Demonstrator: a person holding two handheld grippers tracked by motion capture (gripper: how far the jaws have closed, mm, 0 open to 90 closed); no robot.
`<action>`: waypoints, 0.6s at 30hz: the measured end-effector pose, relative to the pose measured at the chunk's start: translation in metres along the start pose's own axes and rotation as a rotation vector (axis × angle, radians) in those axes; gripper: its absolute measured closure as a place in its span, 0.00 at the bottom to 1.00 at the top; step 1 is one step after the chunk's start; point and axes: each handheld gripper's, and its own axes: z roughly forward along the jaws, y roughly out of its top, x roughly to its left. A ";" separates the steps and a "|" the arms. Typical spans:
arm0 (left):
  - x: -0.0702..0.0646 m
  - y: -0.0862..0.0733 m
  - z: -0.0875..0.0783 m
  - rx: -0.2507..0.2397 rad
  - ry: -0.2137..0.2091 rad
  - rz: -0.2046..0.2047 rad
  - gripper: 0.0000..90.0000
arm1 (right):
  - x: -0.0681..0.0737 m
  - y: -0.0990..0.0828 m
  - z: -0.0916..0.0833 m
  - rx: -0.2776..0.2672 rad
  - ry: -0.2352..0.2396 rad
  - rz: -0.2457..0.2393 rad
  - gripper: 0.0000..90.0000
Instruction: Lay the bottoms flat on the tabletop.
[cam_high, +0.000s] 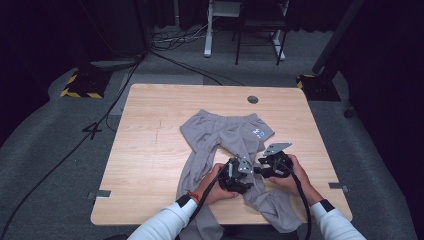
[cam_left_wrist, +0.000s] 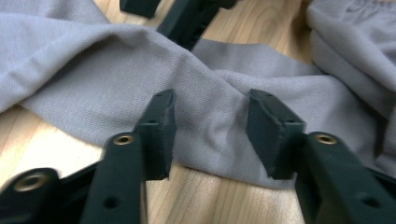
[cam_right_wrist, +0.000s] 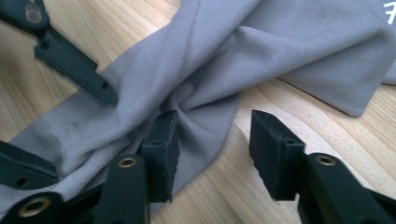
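Note:
Grey trousers (cam_high: 220, 132) lie on the wooden table (cam_high: 150, 150), waistband at the far side, legs running toward me and over the near edge. Both grippers meet over the twisted right leg near the front. My left gripper (cam_high: 242, 172) is open; in the left gripper view its jaws straddle a raised fold of the trousers (cam_left_wrist: 116, 79) without pinching it. My right gripper (cam_high: 262, 167) is open too. In its view the left fingertip (cam_right_wrist: 161, 140) rests at the edge of the twisted cloth (cam_right_wrist: 289, 51), and the other jaw is over bare wood. The left gripper's jaws (cam_right_wrist: 74, 65) show beyond.
A white logo (cam_high: 257, 132) marks the trousers near the waistband. A round cable hole (cam_high: 253, 99) sits at the table's far edge. Bare wood spreads to the left (cam_high: 145, 125). Cables and stand bases lie on the grey floor around the table.

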 end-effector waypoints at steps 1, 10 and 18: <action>0.000 0.000 0.000 0.007 0.006 0.011 0.73 | 0.000 -0.001 0.000 -0.010 0.016 -0.007 0.72; 0.007 -0.002 -0.017 -0.023 0.059 0.027 0.99 | -0.007 -0.007 -0.008 0.001 -0.061 0.000 0.99; 0.025 -0.012 -0.058 -0.094 0.091 -0.020 0.99 | -0.030 -0.011 -0.032 -0.060 -0.149 0.114 0.99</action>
